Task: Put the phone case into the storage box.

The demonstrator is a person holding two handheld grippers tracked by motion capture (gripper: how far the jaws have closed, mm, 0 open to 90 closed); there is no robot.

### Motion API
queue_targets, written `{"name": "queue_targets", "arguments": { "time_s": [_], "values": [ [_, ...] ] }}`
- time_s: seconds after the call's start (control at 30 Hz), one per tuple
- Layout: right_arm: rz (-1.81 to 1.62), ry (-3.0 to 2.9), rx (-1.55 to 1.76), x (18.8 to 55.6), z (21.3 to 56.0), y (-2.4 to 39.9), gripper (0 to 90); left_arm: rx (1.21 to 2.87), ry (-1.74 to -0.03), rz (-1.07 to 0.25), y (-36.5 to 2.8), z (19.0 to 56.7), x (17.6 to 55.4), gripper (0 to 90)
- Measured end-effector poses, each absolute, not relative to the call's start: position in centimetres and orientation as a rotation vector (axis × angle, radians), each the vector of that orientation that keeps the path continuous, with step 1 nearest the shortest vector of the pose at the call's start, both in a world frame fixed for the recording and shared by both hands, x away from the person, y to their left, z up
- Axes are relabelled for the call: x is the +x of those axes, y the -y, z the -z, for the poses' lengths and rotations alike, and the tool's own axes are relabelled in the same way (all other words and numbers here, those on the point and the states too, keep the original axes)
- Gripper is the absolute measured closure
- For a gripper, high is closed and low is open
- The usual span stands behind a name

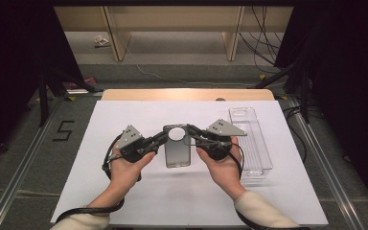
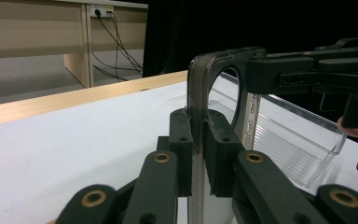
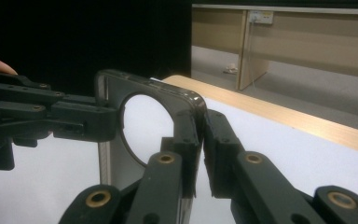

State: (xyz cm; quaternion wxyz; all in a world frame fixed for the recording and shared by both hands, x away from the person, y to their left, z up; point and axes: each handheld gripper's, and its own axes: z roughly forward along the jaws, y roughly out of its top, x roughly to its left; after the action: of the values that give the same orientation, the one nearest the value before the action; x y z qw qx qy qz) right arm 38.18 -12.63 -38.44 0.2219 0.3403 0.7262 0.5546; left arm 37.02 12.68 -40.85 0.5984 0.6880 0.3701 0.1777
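Smoky see-through plastic makes up the phone case (image 1: 177,146), held up just over the white mat (image 1: 124,191) in the middle of the high view. Both hands come in from the bottom and lean toward each other. The left gripper (image 1: 162,138) pinches the case's top left edge tight. The right gripper (image 1: 191,135) is closed on the top right edge. The case's long side runs from top to bottom of the frame, with its round hole at the top. Its lower end is cut off in both gripper views. A clear tray (image 1: 251,143) lies just to the right.
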Motion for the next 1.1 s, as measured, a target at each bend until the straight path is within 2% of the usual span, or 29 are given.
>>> {"name": "queue_targets", "arguments": {
  "time_s": [0.43,0.63,0.8,1.1],
  "values": [
    [-1.517,-2.004,0.94,38.1,38.3,12.6,85.4,1.629,-0.851,-0.401,-12.5,40.9,37.1,79.6],
    [-1.496,-1.997,0.958,38.1,38.2,12.8,85.5,1.669,-0.823,-0.44,-12.4,40.5,37.1,71.4],
    [-1.488,-1.984,0.976,38.2,38.1,13.0,85.5,1.732,-0.769,-0.505,-12.4,40.0,36.9,56.5],
    [-1.473,-1.97,0.998,38.3,38.0,13.4,85.4,1.79,-0.732,-0.45,-12.3,39.6,36.7,18.7]
  ]
}}
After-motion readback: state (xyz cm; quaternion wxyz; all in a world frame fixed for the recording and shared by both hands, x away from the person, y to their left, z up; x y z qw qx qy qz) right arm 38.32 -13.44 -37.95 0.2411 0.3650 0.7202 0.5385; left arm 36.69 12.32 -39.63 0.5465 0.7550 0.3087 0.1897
